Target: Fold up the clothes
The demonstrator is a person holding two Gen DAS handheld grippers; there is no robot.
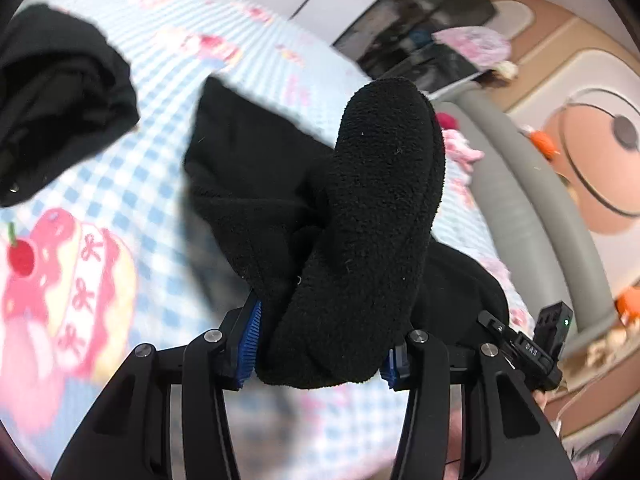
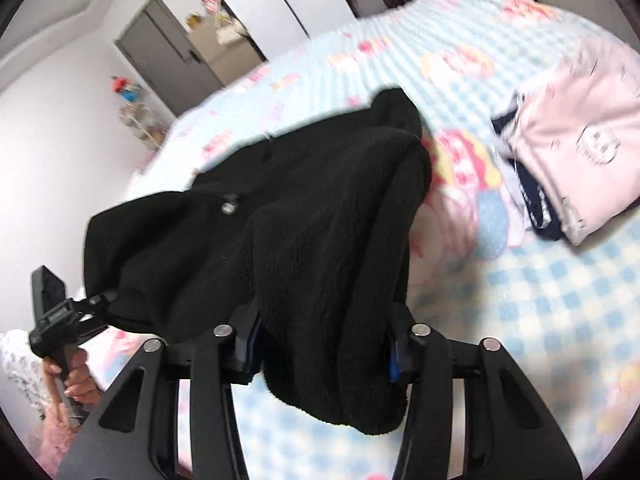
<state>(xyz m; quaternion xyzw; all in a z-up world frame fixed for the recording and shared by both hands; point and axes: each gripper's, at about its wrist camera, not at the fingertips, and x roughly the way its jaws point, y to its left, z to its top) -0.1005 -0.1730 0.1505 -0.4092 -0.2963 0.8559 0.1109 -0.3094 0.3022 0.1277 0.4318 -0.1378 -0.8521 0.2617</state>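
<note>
A thick black fleece garment (image 1: 360, 200) is bunched and lifted above the bed. In the left wrist view my left gripper (image 1: 322, 356) is shut on a fat fold of it, and the blue pads (image 1: 250, 344) press into the fleece from both sides. In the right wrist view my right gripper (image 2: 324, 354) is shut on another fold of the same fleece (image 2: 320, 220), which drapes away toward the bed; a small metal snap shows on it. The other gripper (image 2: 56, 320) appears at the left, held by a hand (image 2: 76, 376).
The bed carries a blue-checked cover (image 1: 140, 184) with pink cake prints. A second black garment (image 1: 60, 100) lies at its far left. A folded pink garment (image 2: 580, 152) over a navy one (image 2: 532, 204) sits on the right. A grey padded bed edge (image 1: 520, 184) borders the mattress.
</note>
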